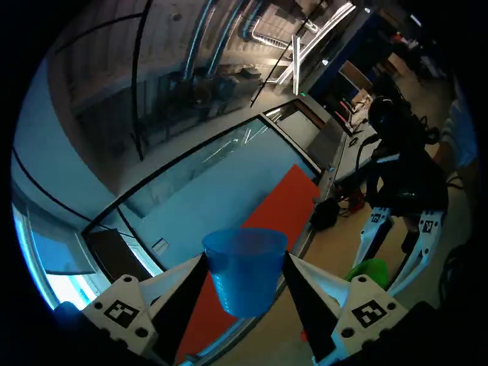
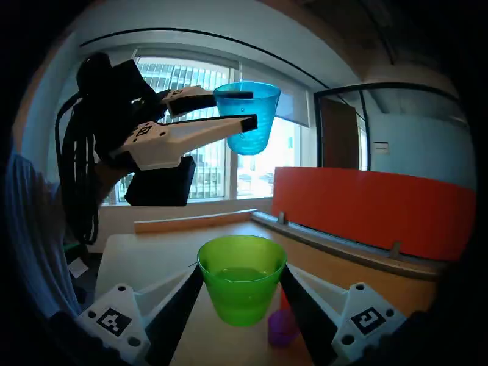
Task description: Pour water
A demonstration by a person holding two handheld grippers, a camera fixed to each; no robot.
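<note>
Left gripper (image 1: 245,263): both fingers pinch a blue cup (image 1: 244,287), held roughly upright in the air, high above the table (image 2: 146,256) and in front of a window (image 2: 207,171). Right gripper (image 2: 242,277): both fingers clamp a green cup (image 2: 242,302), upright, with liquid showing inside, held low over the table. Small purple cup (image 2: 282,326) just beside the green cup; orange panel (image 2: 378,207) behind.
</note>
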